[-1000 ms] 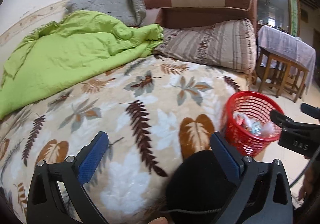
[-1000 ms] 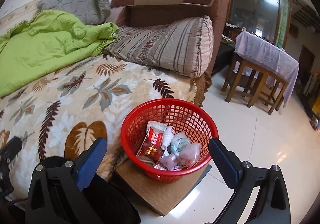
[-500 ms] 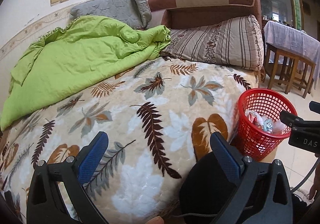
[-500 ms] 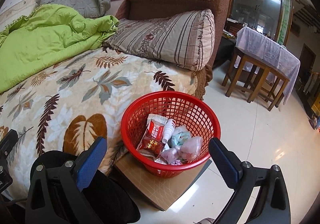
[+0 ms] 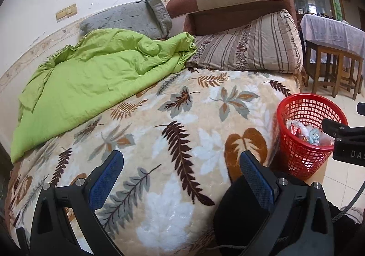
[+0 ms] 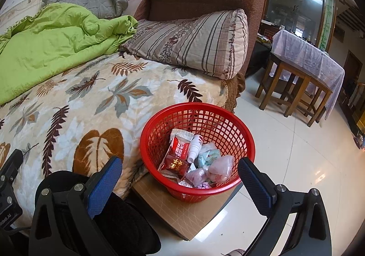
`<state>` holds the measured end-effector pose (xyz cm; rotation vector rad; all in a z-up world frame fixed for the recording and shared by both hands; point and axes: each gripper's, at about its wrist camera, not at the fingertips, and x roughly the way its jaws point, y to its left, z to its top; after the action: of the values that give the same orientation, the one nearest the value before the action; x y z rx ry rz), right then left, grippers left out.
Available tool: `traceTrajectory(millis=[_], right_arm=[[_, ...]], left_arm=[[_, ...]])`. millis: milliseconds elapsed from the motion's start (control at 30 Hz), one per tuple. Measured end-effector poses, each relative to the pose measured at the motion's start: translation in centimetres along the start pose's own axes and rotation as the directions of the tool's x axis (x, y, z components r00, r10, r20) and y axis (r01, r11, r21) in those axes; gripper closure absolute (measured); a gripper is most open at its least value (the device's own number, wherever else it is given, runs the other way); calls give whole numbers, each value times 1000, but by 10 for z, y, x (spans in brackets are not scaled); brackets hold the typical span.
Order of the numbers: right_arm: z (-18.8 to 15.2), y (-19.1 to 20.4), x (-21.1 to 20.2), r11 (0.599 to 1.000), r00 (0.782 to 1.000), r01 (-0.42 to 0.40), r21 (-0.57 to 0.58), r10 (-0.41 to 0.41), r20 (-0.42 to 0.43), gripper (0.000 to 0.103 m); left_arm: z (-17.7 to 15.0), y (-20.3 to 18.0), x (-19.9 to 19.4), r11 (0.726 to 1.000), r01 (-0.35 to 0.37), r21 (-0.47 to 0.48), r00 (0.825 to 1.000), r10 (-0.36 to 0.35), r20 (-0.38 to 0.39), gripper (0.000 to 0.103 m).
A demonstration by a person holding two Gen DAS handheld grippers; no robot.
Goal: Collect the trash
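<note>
— Beside the bed's foot corner, on a board on the floor: red basket (image 6: 197,151), holding wrappers (image 6: 176,156) and a small bottle (image 6: 195,145).
— Which hand-held gripper is nearer?
— The right hand-held gripper (image 6: 180,184); basket directly ahead, below. Left hand-held gripper (image 5: 182,184) faces bare blanket (image 5: 182,119); basket lies rightward. Both jaws wide, empty.

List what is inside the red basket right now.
The red basket holds red snack packets, a small white bottle, a pale blue wrapper and pink wrapped pieces. Whatever lies beneath them is covered.
</note>
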<state>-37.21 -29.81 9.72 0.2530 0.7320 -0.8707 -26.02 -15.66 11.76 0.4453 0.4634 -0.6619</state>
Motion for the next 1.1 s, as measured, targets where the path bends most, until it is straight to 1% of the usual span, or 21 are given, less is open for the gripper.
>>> traceTrajectory(millis=[233,1100], right_arm=[[0,4,2,1000,1000,-5,-14,5,-1,1],[1,6,1,1000,1000,-2,-19,2,-1,1]], left_arm=[[-1,7,3,1000,6,-26,1000,-6,-11,2],[-3,10,3,999,14,-33,1000,-14,-12,2]])
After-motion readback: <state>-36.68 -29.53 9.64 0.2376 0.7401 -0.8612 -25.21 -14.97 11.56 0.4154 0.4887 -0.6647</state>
